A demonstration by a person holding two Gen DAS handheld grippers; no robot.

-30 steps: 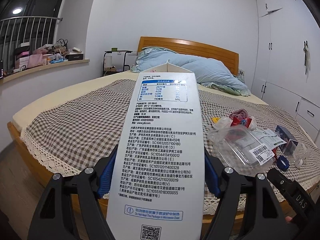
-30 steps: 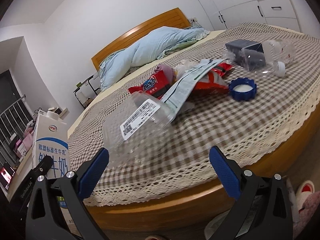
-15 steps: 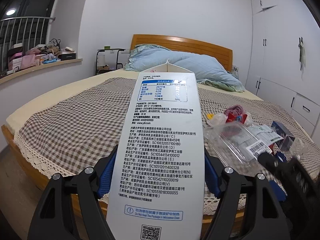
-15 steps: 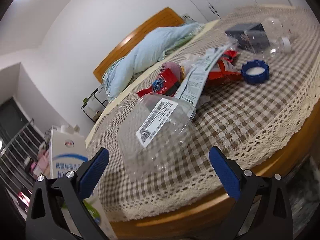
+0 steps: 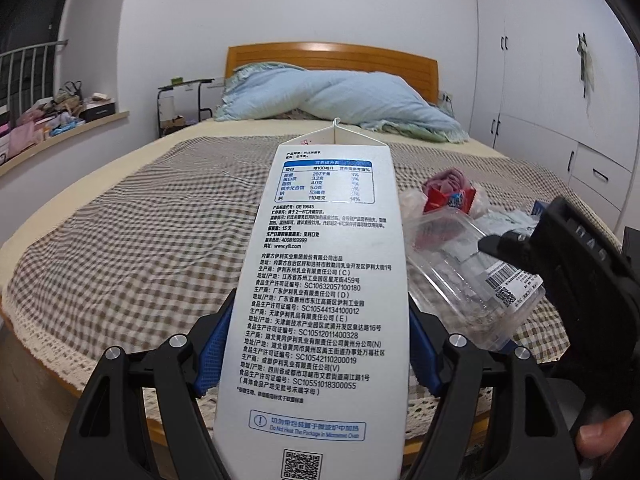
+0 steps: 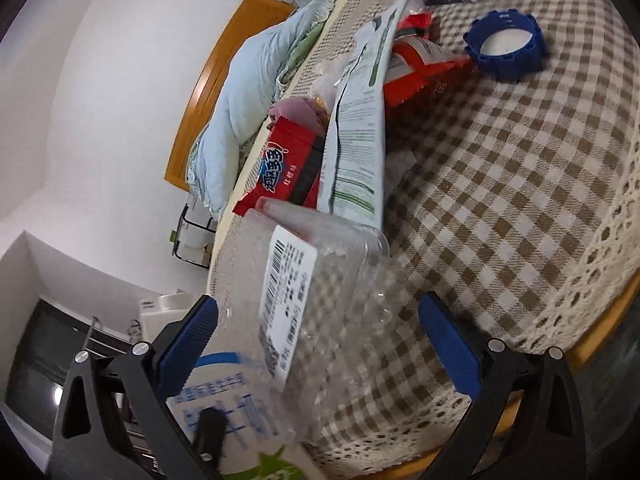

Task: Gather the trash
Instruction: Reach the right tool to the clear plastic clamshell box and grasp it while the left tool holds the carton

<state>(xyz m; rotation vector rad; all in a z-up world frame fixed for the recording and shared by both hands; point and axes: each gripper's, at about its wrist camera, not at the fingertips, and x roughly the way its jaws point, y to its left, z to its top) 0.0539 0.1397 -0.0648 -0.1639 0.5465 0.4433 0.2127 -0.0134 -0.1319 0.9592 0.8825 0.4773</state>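
Left hand-held gripper (image 5: 320, 354): clamped on milk carton (image 5: 320, 280), blue pads pressed to both its sides; carton held up over near edge of bed (image 5: 120, 240).
Right hand-held gripper (image 6: 316, 344): released, jaws wide; clear plastic clamshell (image 6: 320, 280) sits betw. them, pads not on it yet.
Done so far: 1 item in hand (carton). No bin or bag in view, so can't tell if anything's been binned.
Left on bed: clamshell, red snack wrapper (image 6: 288, 168), white/green pouch (image 6: 356, 120), blue cap (image 6: 506, 46), clear bottle near far edge.
Progress, my guess: early; most trash not collected.
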